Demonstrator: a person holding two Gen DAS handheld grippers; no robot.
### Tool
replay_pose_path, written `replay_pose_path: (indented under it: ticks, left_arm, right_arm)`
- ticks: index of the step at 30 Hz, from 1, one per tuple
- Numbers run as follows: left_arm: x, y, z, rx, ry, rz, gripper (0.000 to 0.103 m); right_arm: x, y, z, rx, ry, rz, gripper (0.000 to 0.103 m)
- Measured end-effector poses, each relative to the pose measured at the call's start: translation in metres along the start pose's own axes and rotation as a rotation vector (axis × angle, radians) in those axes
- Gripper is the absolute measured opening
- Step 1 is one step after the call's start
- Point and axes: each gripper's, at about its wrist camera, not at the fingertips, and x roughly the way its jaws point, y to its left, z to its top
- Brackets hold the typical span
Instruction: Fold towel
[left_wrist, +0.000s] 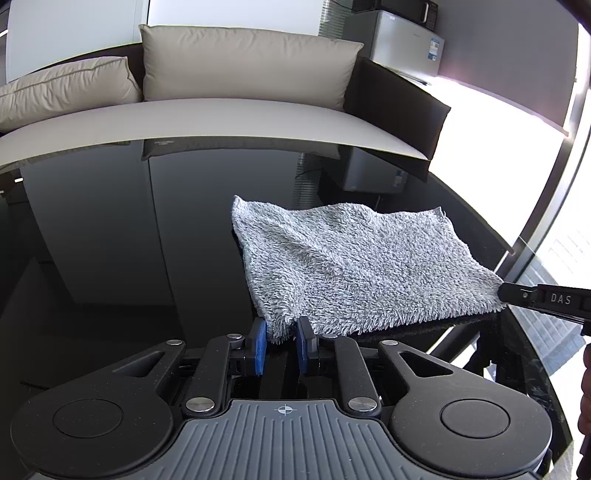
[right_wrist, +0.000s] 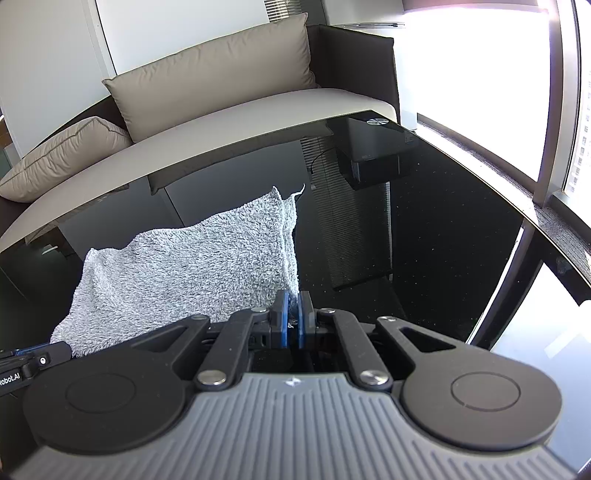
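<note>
From the left wrist, the grey towel (left_wrist: 351, 266) lies on the black tabletop (left_wrist: 110, 240), to the right, its near left corner between the slightly parted blue pads of the left tool (left_wrist: 281, 341), which do not press it. From the right wrist, the right tool (right_wrist: 291, 319) is clenched on the towel's near right corner, a sofa (right_wrist: 229, 110) beyond.

A beige sofa (left_wrist: 221, 118) with two cushions (left_wrist: 243, 62) stands behind the glossy black table (left_wrist: 110, 240).
</note>
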Motion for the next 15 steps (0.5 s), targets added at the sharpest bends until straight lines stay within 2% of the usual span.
replay_pose_path:
  ticks: [9, 15]
  left_arm:
    - [-0.0025, -0.0003, -0.0015, -0.005, 0.001, -0.001, 0.017]
    - [-0.0030, -0.0031, -0.0039, 0.005, -0.002, -0.003, 0.014]
  right_arm:
    - [-0.0008, -0.0032, -0.0022, 0.006, -0.004, 0.001, 0.005]
    - [-0.0024, -0.0049, -0.0024, 0.019, -0.008, 0.007, 0.005]
